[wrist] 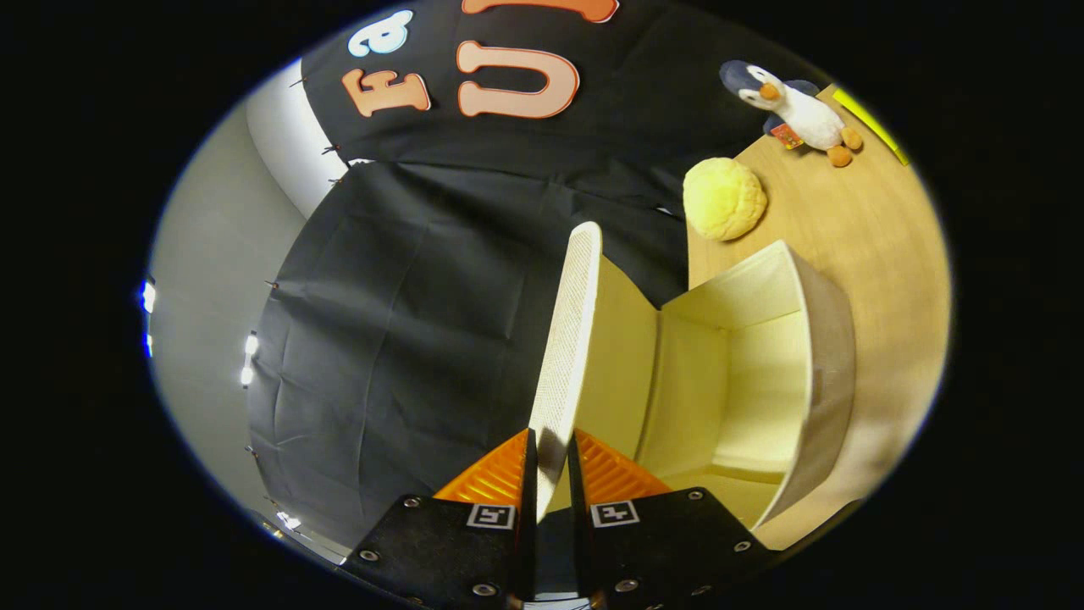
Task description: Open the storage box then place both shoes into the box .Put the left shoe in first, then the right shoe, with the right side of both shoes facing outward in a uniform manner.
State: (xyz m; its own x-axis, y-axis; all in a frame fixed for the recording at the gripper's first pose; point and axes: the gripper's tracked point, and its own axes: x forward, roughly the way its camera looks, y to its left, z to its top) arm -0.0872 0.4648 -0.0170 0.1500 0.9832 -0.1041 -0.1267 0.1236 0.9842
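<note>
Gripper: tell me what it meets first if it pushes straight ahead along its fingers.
The gripper is shut on the lid of the storage box, so the lid itself lies in its line. Past the lid's far edge hangs the booth's black cloth wall; how far off is unclear.

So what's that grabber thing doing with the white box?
A person is holding the gripper, and its two fingers are pinched on the edge of the box's lid, lifting it open. The storage box sits on a wooden table, and the part of its inside on view holds no shoes. Beyond the box sit a yellow ball and a toy penguin.
</note>
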